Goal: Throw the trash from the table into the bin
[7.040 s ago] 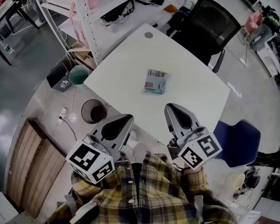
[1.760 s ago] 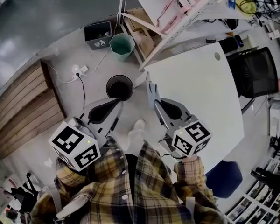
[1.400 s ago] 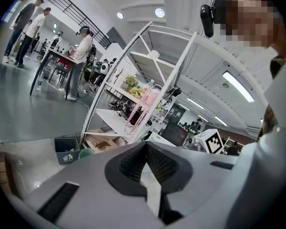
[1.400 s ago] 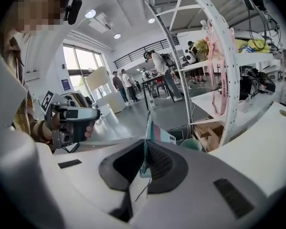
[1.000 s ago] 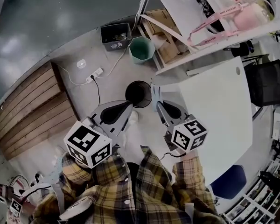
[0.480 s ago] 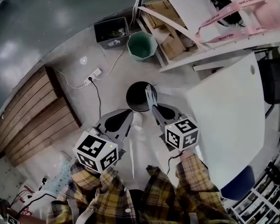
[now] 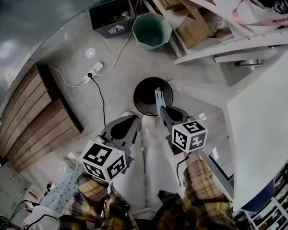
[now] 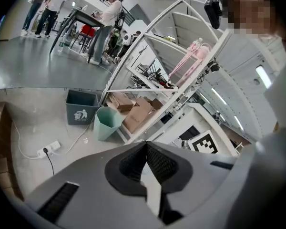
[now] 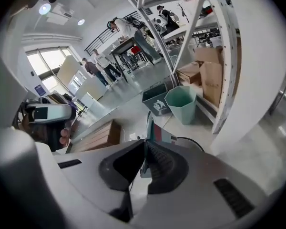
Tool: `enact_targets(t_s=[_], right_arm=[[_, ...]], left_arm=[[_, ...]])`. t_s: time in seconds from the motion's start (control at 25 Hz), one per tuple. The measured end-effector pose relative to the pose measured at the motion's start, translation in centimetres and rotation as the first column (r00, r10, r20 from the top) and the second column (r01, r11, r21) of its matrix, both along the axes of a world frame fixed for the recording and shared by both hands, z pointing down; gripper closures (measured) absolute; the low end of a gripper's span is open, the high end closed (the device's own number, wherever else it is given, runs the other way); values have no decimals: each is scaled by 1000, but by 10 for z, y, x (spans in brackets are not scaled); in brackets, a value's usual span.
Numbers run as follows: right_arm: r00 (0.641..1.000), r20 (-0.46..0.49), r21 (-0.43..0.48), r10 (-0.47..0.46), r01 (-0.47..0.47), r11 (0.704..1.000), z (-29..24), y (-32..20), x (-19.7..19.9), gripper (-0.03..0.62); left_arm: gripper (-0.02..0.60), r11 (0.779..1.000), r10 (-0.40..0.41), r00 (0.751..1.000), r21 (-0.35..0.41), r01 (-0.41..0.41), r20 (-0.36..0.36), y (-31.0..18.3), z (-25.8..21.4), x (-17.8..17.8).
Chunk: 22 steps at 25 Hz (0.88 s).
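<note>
Three bins stand on the floor: one black round bin [image 7: 143, 98], one green bin [image 7: 153, 30] and one dark grey bin [image 7: 110, 16]. One flat packet [image 7: 158, 94] of trash is pinched upright in the right hand-held gripper [image 7: 160, 107], over the black round bin's opening. The left hand-held gripper [image 7: 131, 122] is pressed together and empty. One white counter [image 7: 264, 119] lies at the right.

Glossy grey floor [image 7: 48, 28], wooden boards [image 7: 33, 123] at left, white shelving [image 7: 240, 43] with cardboard boxes [image 7: 197, 25].
</note>
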State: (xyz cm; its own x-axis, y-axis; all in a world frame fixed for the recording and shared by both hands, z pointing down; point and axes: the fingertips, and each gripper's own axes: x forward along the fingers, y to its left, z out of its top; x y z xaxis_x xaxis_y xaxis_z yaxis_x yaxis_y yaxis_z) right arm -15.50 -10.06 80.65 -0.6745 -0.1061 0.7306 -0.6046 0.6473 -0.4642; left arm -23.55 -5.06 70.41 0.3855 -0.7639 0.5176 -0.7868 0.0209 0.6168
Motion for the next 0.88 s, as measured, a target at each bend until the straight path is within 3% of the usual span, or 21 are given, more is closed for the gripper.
enact_targets(t_s=[0.24, 0.52, 0.88], right_arm=[[999, -16, -11, 51, -51, 999, 101, -8, 5, 589], [993, -110, -38, 37, -41, 998, 212, -18, 1, 589], [974, -220, -96, 53, -75, 993, 312, -16, 9, 588]], left_arm=[[574, 999, -36, 999, -41, 35, -39, -13, 98, 12], [574, 996, 52, 999, -71, -52, -10, -31, 187, 20], [574, 984, 122, 992, -129, -124, -18, -38, 247, 28]])
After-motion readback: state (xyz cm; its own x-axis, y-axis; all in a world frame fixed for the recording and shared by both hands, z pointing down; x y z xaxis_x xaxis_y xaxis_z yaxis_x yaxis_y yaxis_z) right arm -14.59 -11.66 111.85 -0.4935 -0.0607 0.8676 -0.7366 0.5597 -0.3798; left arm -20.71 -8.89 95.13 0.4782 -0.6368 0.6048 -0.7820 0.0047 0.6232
